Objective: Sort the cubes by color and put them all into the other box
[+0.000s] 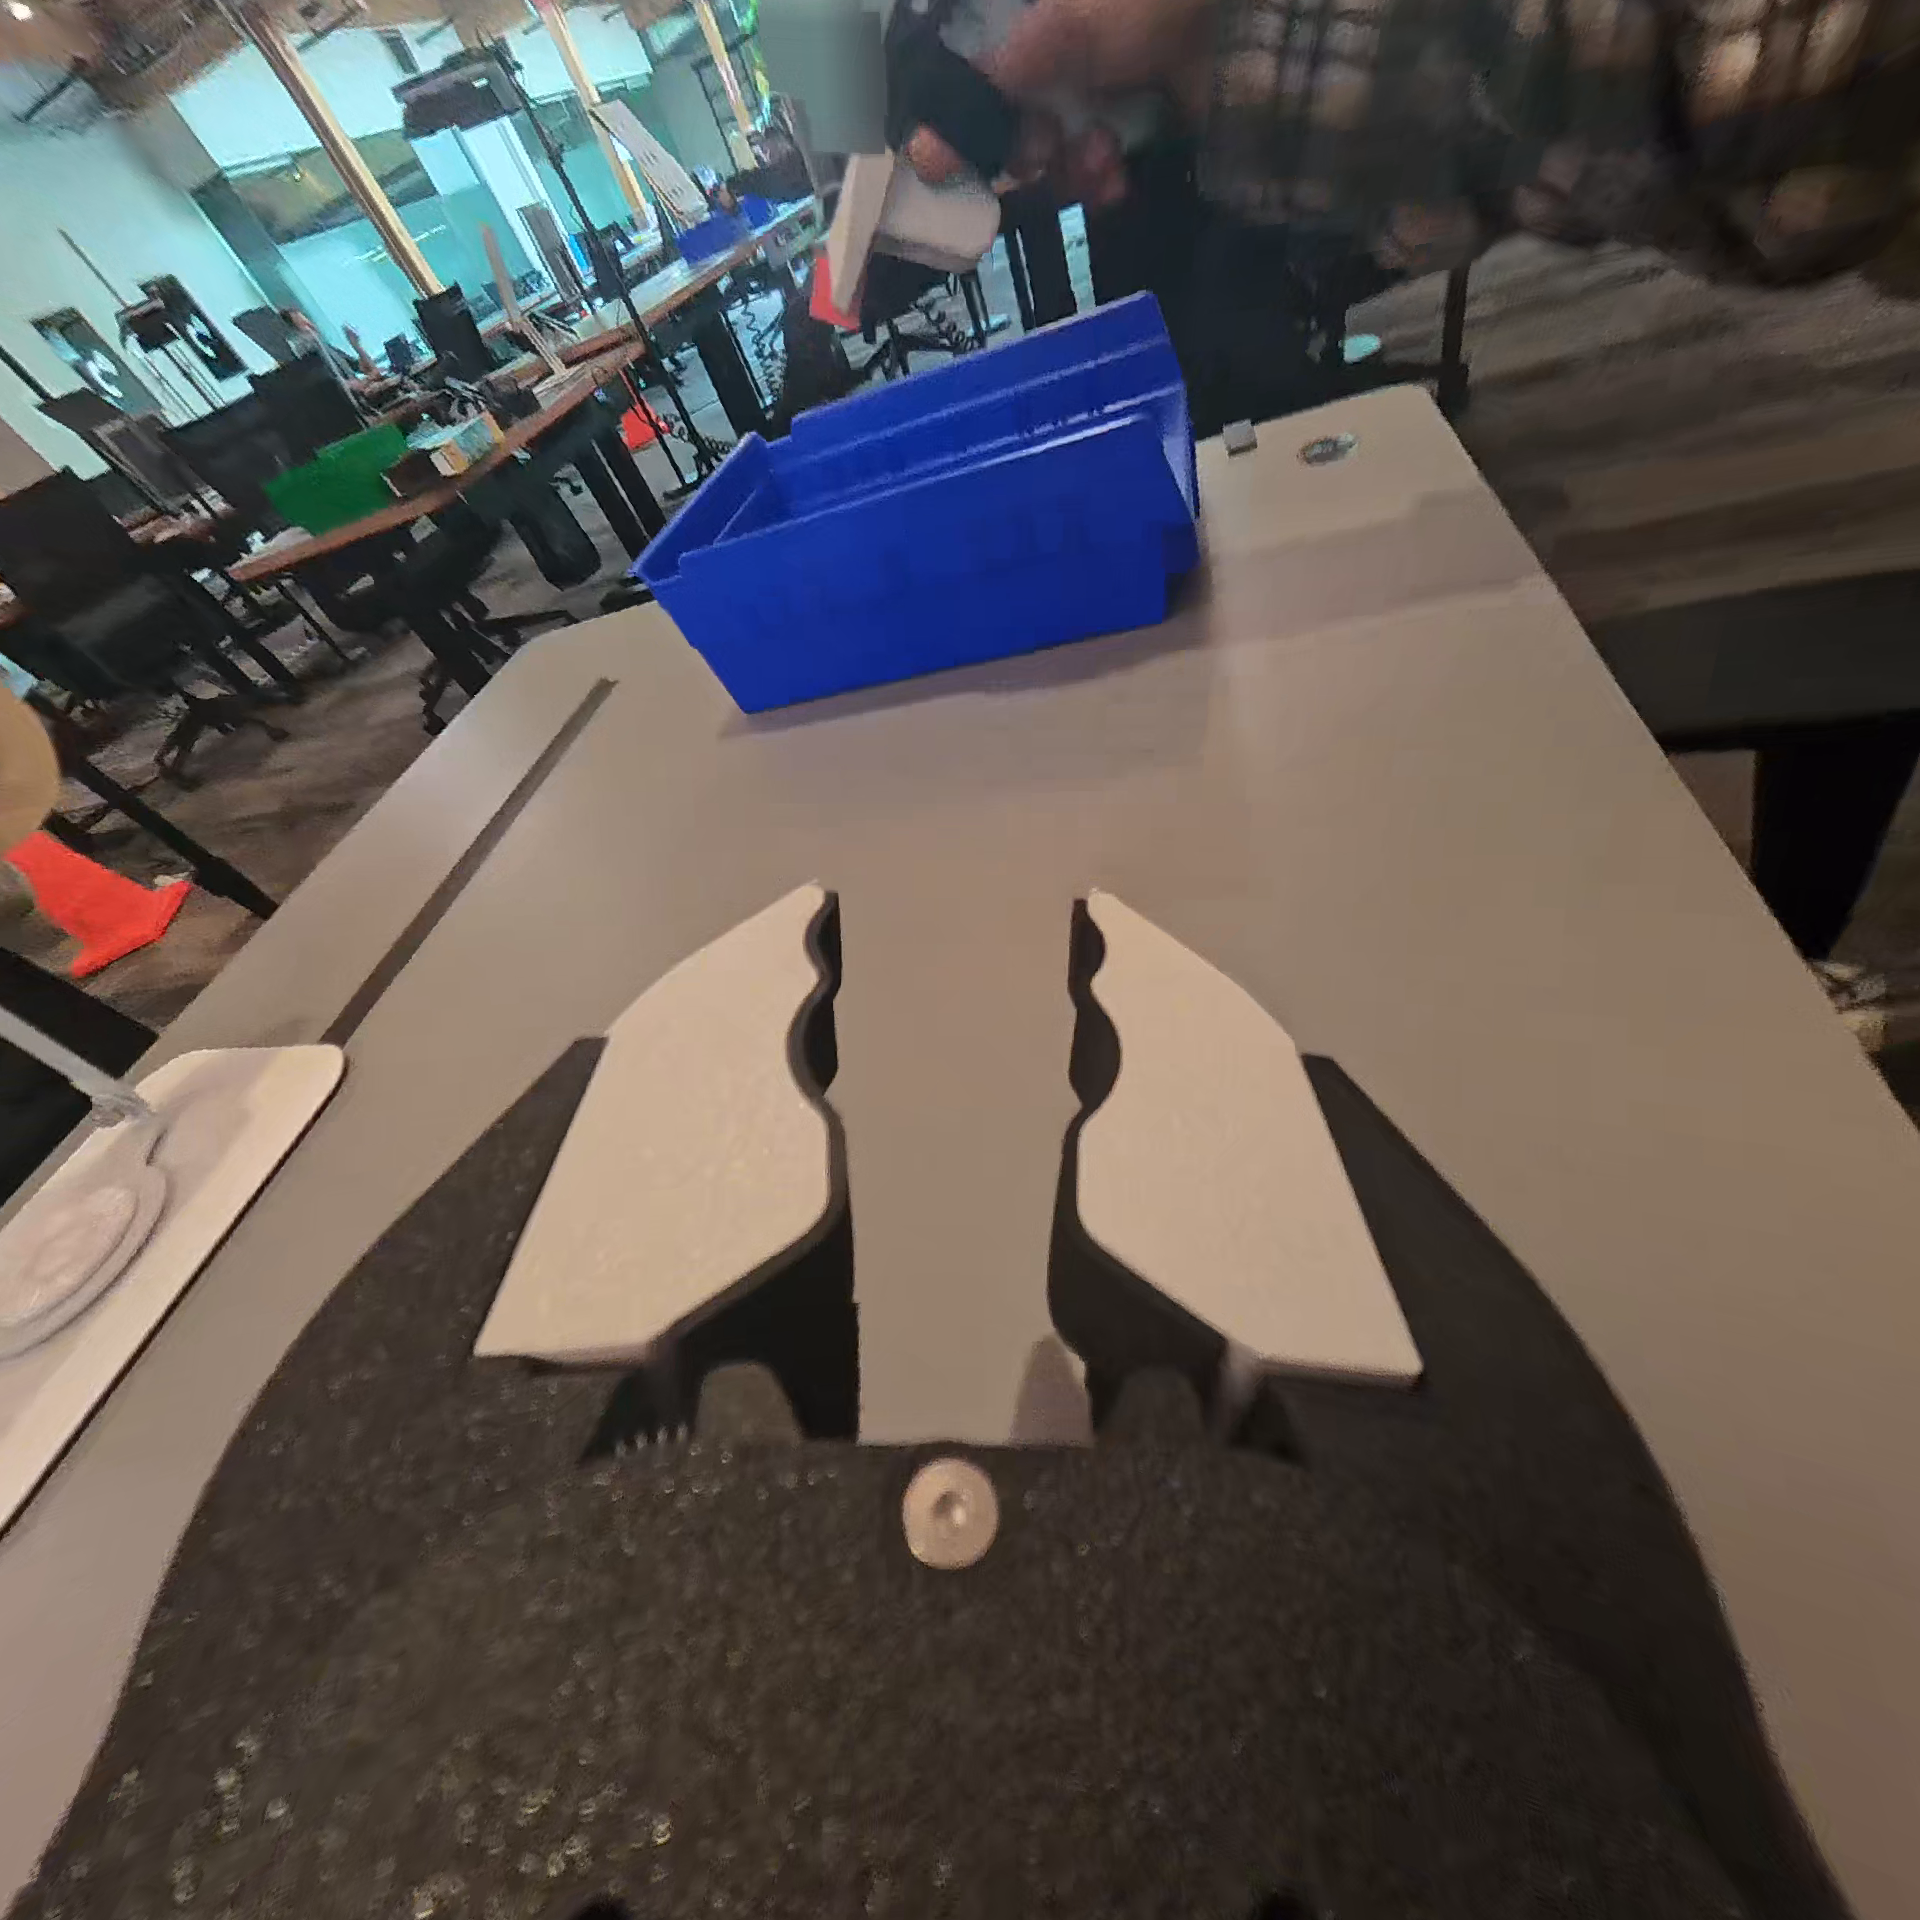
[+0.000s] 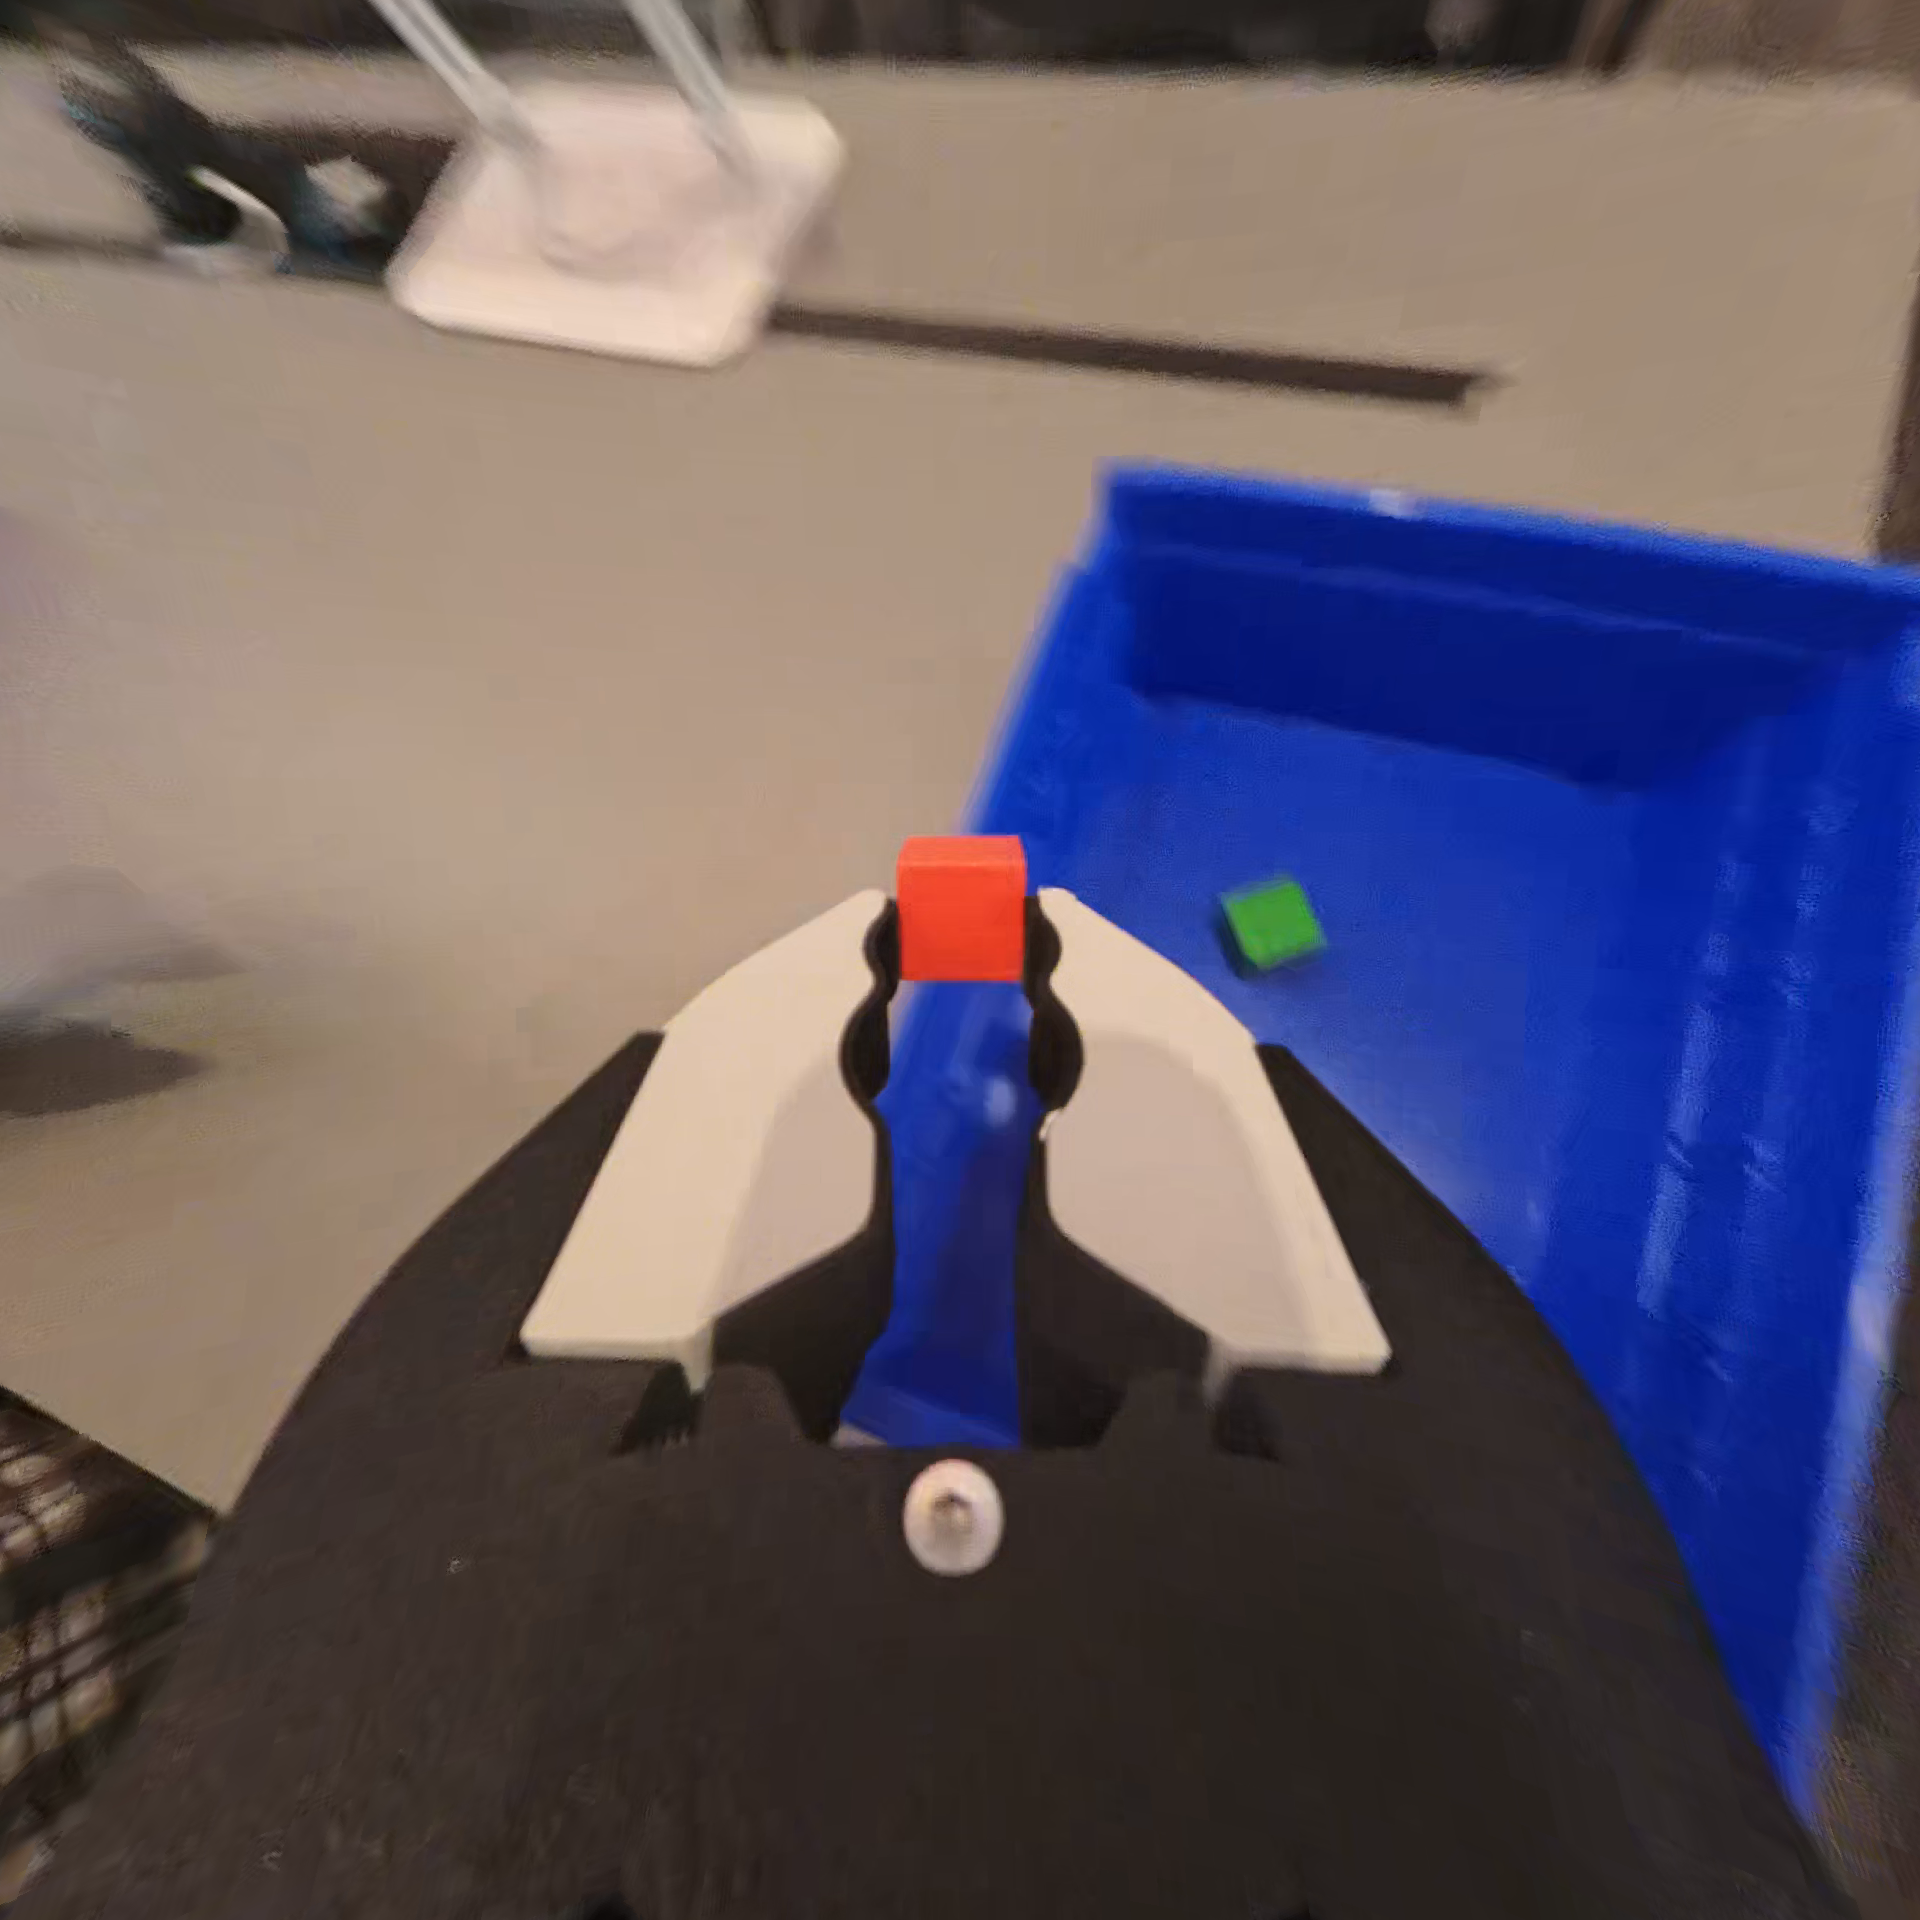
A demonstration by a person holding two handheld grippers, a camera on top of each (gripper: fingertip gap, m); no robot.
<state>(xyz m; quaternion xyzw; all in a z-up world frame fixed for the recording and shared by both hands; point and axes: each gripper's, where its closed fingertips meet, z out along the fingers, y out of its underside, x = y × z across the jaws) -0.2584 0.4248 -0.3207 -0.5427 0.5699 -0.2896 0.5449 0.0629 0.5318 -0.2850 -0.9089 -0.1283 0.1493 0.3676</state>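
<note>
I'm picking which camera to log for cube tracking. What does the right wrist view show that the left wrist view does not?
Only the right wrist view shows cubes: a red cube pinched in the right gripper and a green cube lying inside a blue box.

Only the left wrist view shows the left gripper, jaws apart and empty, with the office desks and a blurred person beyond; its blue box hides its floor.

Both show the grey table and a white stand base. Whether the boxes match, I cannot tell.

Grey table (image 1: 1351,831); white stand base (image 1: 156,1174) at edge; orange cone (image 1: 94,904) on floor; office desks (image 1: 436,499) behind
</note>
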